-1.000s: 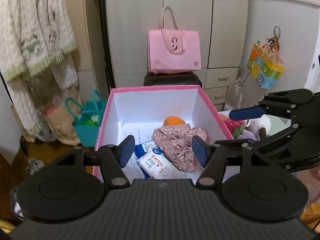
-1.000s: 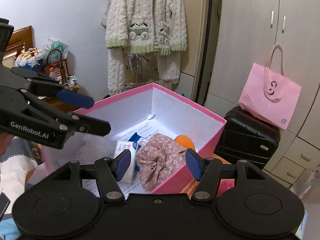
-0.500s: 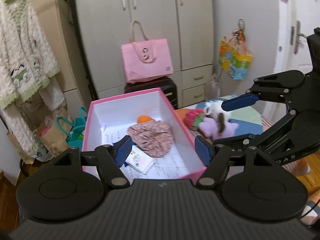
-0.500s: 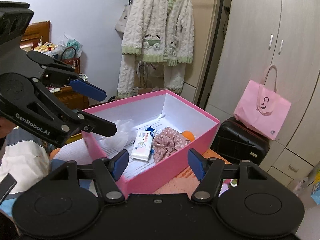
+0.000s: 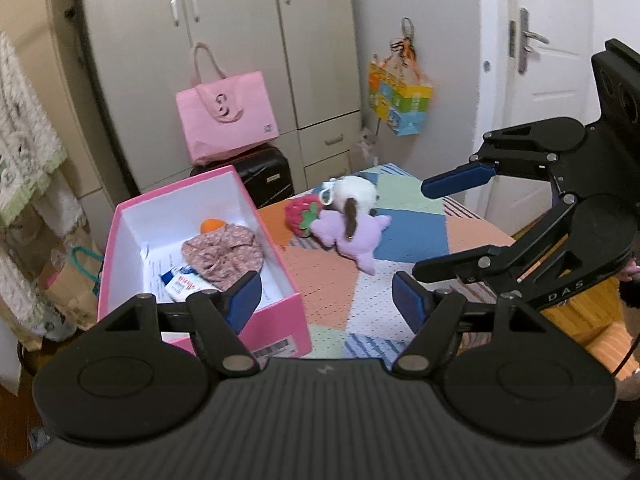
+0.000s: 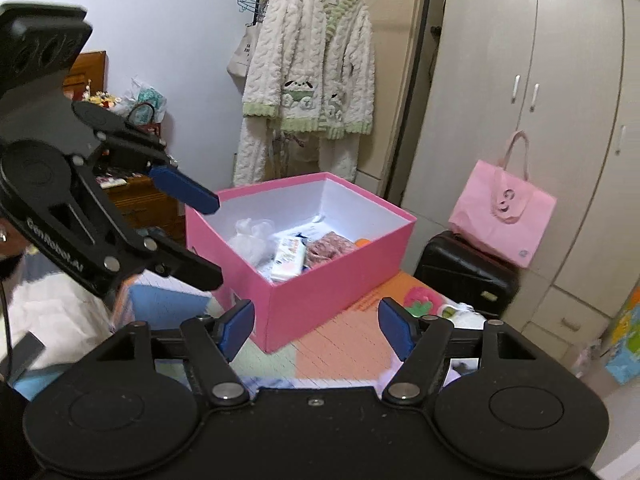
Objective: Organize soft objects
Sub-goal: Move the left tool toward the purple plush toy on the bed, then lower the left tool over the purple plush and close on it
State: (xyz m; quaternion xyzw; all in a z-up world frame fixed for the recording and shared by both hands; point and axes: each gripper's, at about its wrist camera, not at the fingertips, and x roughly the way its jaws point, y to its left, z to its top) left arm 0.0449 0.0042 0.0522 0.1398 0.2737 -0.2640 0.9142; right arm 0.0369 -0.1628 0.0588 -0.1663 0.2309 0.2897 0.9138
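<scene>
One pink box (image 5: 280, 322) on the patchwork tabletop (image 5: 416, 232) holds one floral cloth bundle (image 5: 222, 254). Three plush toys lie just right of the box: strawberry (image 5: 302, 218), white (image 5: 354, 196), purple (image 5: 356, 236). Left gripper (image 5: 326, 306) and right gripper (image 6: 316, 326) have both just been opening; jaws well apart, nothing between them.

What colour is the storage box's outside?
Pink, with a white interior; the storage box shows best in the right wrist view.
</scene>
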